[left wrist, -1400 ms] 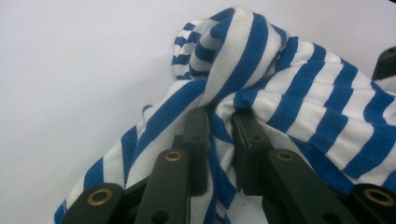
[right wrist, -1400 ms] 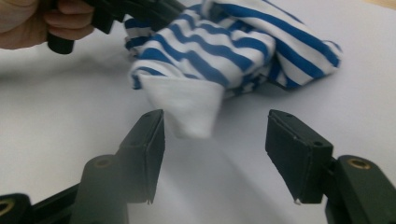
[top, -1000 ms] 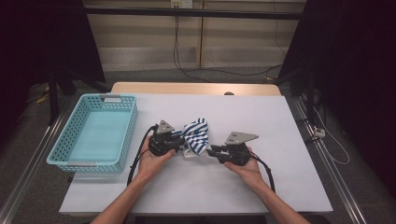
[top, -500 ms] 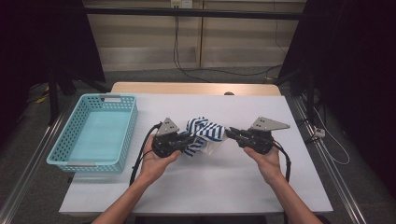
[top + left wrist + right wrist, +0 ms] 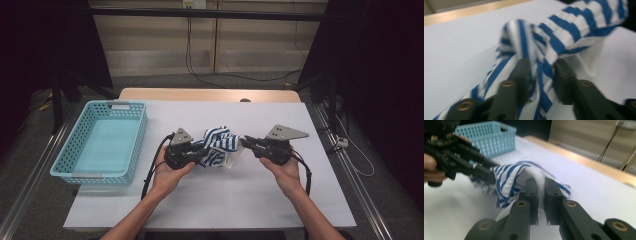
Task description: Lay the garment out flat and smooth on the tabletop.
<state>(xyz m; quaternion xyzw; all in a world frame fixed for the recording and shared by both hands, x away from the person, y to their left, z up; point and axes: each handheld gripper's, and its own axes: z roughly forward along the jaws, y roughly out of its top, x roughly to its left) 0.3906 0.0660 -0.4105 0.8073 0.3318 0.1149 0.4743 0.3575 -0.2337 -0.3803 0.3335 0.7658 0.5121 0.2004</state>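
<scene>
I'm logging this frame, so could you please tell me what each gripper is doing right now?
Left gripper: closed on the striped cloth.
Right gripper: closed on the cloth's white edge.

Striped cloth (image 5: 564,32) blurred, cut off by top edge; basket (image 5: 491,137) blurred.

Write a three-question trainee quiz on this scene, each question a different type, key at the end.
1. True or false: the blue basket holds the striped cloth.
2. Multiple choice: the right gripper is shut on A) the basket's rim, B) a white part of the cloth, C) a cable.
3. Fill in: the left gripper pinches the cloth's blue and white ______ fabric.

Key
1. False: the cloth is over the white table, held between the two grippers; the basket is empty.
2. B
3. striped
</scene>
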